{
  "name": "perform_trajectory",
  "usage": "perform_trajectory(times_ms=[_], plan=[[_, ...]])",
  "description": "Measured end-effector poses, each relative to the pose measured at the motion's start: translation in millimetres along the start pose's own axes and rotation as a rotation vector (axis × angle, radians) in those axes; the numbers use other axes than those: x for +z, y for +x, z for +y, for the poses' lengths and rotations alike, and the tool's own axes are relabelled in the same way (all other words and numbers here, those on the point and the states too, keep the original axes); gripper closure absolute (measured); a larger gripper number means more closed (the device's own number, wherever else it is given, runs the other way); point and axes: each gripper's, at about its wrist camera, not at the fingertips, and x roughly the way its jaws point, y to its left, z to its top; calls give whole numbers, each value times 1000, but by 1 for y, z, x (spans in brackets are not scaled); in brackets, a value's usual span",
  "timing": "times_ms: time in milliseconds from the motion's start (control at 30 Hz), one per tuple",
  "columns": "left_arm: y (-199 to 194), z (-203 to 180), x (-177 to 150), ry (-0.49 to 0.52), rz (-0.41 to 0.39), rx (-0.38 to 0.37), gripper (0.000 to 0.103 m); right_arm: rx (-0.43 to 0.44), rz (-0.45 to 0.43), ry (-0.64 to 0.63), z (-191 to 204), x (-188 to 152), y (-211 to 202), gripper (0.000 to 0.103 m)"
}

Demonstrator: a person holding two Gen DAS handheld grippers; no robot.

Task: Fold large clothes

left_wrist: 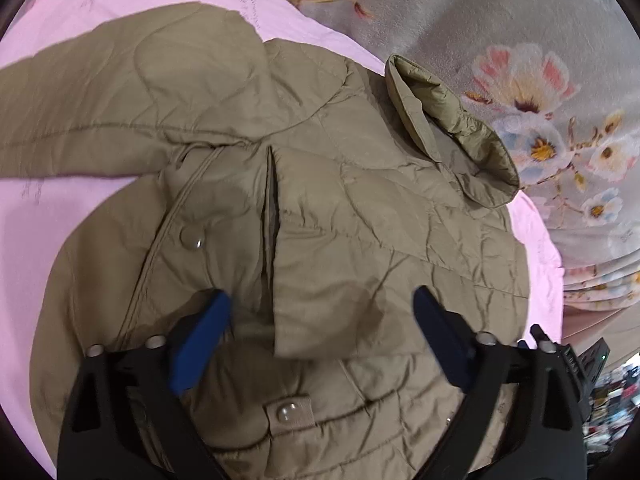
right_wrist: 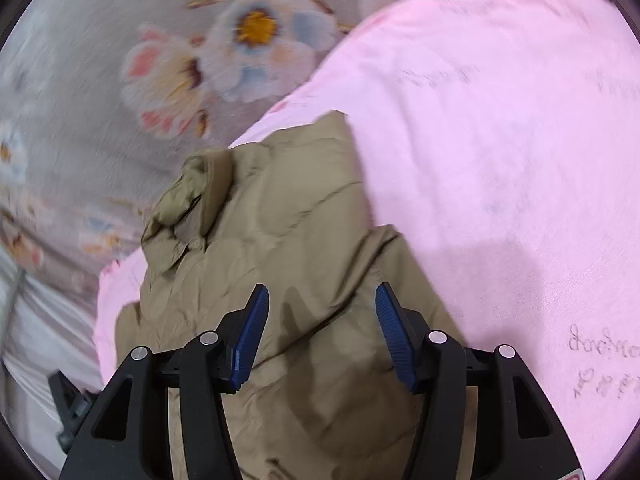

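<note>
A khaki quilted jacket [left_wrist: 320,208] lies spread on a pink sheet [left_wrist: 72,240], front up, with snap buttons and a sleeve stretched to the left. Its collar [left_wrist: 452,128] stands up at the right. My left gripper [left_wrist: 322,304] hovers over the lower front of the jacket, jaws wide apart, nothing pinched between the blue pads [left_wrist: 200,344]. In the right wrist view the same jacket [right_wrist: 288,248] lies below my right gripper [right_wrist: 322,300], whose jaws are open over the fabric with no cloth gripped. The rumpled collar [right_wrist: 188,196] shows ahead on the left.
The pink sheet [right_wrist: 500,140] covers a grey blanket with large flowers [right_wrist: 248,40], also seen in the left wrist view as the floral blanket [left_wrist: 532,92]. A black device [right_wrist: 68,404] lies at the sheet's lower left edge. Cluttered items [left_wrist: 608,396] sit beyond the bed edge.
</note>
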Motion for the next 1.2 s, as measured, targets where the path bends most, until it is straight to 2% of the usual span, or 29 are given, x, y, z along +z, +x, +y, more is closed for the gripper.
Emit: perform_trajectory(times_ms=[33,100,133,167,200,233,333,400,500,567,633,800,900,1200], plan=[[2,-2,1,18,-9,13,54,15,4,31,-7,3,5,47],[6,-2,1,36,-16,55,76,15,3,47,-11,8,12,52],[7,0,2,36,-17,57,87,7,-1,48,-12,9,16,62],[8,1,3,38,-23,48,94,-3,-5,46,-11,10,20,70],[6,3,3,39,-27,42,99,-9,-14,41,-10,10,21,89],[1,3,4,46,-42,36,101,15,-39,24,-6,11,19,95],[-19,-9,6,130,-126,59,101,85,-149,-81,19,9,-7,96],[-25,-18,4,190,-158,95,101,65,-188,-165,34,4,-16,97],[0,-17,0,240,-122,176,101,-70,-144,-220,32,-2,3,97],[15,-8,-6,234,-100,182,101,-121,-84,-193,16,-7,22,97],[18,-2,-11,238,-118,179,101,-124,-52,-170,5,-12,35,97],[17,0,-26,270,-174,198,98,-153,-57,-191,4,-24,34,96],[14,3,-34,267,-175,192,98,-168,-62,-198,3,-32,28,96],[-16,21,-81,262,-161,174,98,-133,-52,-167,-18,-76,-13,96]])
